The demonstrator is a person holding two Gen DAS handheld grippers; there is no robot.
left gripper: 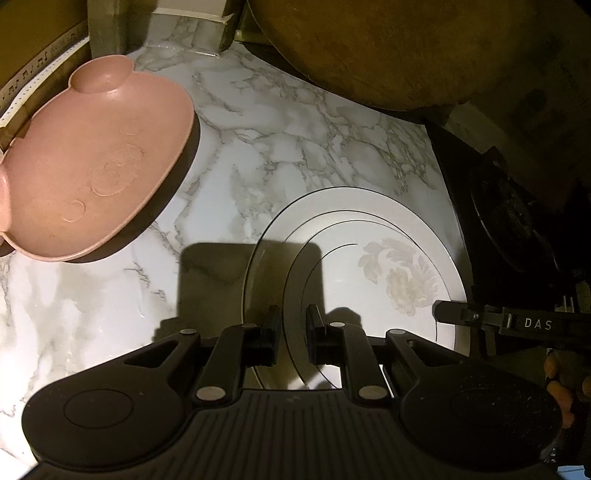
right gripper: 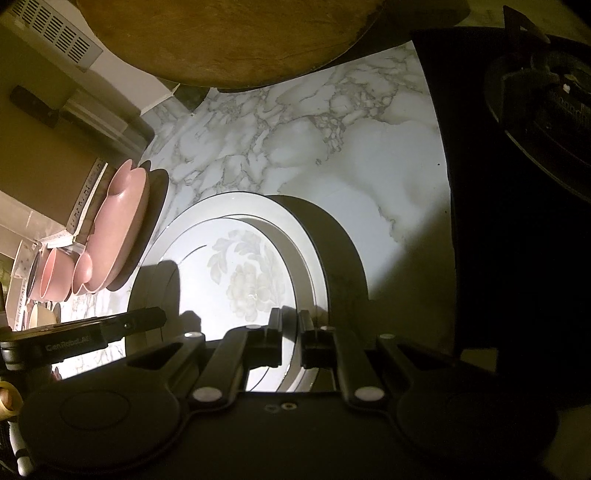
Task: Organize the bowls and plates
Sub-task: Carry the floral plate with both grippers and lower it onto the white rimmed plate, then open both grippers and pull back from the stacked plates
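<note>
A: What am I looking at, biggest first?

B: I see a marble table (left gripper: pixel 258 155) filling both views. A round wooden board (right gripper: pixel 229 40) leans over its far edge, and a black stove (right gripper: pixel 517 184) borders the right side. On the left stand a wall and a vent (right gripper: pixel 55 33).

A: And the dishes?

B: The white plate (left gripper: pixel 376 221), with a grey flower print, lies flat on the table near the stove. A pink plate (left gripper: pixel 96 166) sits well apart to its left, near the wall. In the right view I also make out a pink bowl (right gripper: pixel 51 275) beyond it, by the left edge.

A: Where are my grippers?

B: The left gripper (left gripper: pixel 291 332) hangs over the white plate's near left rim, fingers a narrow gap apart, nothing between them. The right gripper (right gripper: pixel 290 332) is at the same plate's near right rim. Its fingers are nearly together, and the rim seems to run through the gap, but I cannot tell whether they grip it.

A: Room to move?

B: Bare marble lies between the two plates and beyond the white one, up to the board. The stove edge is just beside the white plate's right rim.
</note>
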